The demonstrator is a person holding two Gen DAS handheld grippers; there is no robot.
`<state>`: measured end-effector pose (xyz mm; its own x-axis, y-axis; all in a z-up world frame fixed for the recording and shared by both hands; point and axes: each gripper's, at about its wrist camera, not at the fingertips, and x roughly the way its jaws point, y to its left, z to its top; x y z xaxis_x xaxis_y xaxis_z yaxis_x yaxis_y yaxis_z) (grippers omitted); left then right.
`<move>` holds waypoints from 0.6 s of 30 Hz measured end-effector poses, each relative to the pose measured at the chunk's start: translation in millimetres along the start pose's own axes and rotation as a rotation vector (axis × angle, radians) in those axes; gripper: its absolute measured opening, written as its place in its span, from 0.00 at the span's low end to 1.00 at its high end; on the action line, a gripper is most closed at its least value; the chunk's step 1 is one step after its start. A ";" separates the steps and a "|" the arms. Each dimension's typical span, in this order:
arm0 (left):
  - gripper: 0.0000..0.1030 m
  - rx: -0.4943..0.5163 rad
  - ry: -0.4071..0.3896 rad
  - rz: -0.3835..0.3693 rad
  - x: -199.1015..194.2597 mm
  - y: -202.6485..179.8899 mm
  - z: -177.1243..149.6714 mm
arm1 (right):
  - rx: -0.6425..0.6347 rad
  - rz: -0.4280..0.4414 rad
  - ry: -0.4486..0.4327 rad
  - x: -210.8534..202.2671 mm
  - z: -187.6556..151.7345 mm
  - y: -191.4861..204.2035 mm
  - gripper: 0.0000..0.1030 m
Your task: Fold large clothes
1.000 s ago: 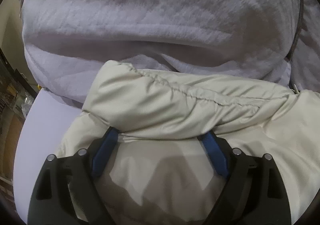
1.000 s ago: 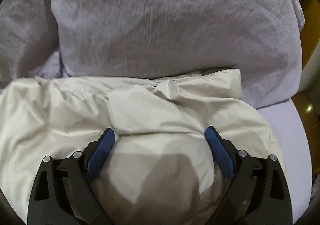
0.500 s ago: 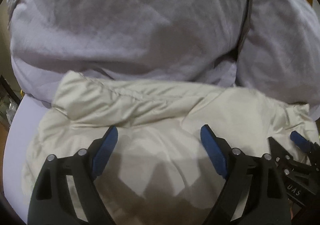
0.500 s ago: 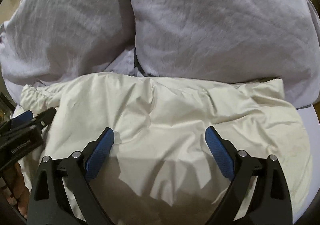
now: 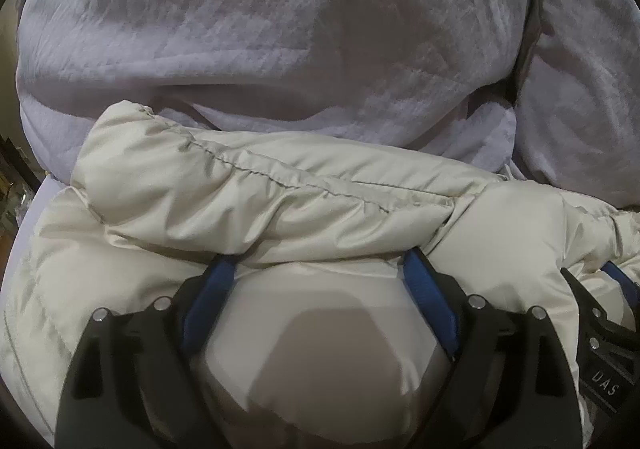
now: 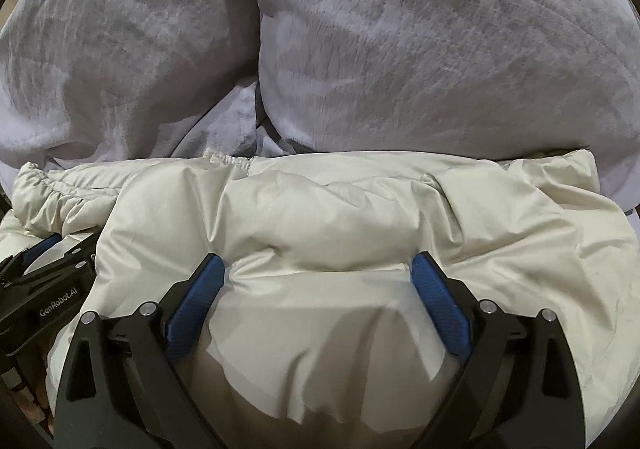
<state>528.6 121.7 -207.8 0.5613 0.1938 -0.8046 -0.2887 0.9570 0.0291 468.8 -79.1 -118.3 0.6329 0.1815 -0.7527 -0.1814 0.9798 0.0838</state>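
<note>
A cream puffer jacket [image 5: 280,209] lies folded into a thick bundle on the bed, a gathered seam running along its top fold. My left gripper [image 5: 318,259] is pushed down into it, its blue fingertips [image 5: 218,273] tucked under that fold. Its jaws are opening, and padded fabric bulges between them without being pinched. My right gripper [image 6: 317,261] sits wide open on the jacket [image 6: 360,209] to the right, with fabric swelling between its fingers too. Each gripper shows at the edge of the other's view: the right gripper [image 5: 600,313] and the left gripper [image 6: 44,265], close side by side.
Two large lilac-grey pillows [image 6: 420,49] stand right behind the jacket, the left pillow [image 5: 280,41] touching its far edge. A pale sheet [image 5: 30,217] shows at the bed's left side, with dark furniture [image 5: 10,173] beyond it.
Both grippers have sunk onto the jacket and drawn closer together; each now shows in the other's view. The left fingertips have slid under the jacket's top fold.
</note>
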 end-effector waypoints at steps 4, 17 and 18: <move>0.85 -0.006 0.007 0.031 11.6 -4.8 1.1 | -0.001 -0.016 -0.013 19.2 1.4 8.7 0.94; 0.84 -0.019 0.046 0.000 -6.5 21.2 12.4 | 0.097 -0.038 0.020 -8.4 15.1 -37.4 0.95; 0.84 -0.021 0.037 0.000 -15.7 30.0 9.4 | 0.105 -0.063 0.011 -18.3 12.7 -46.6 0.95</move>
<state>518.4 149.4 -188.7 0.5320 0.1856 -0.8262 -0.3053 0.9521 0.0173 475.2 -127.0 -100.1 0.6324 0.1188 -0.7655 -0.0614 0.9928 0.1033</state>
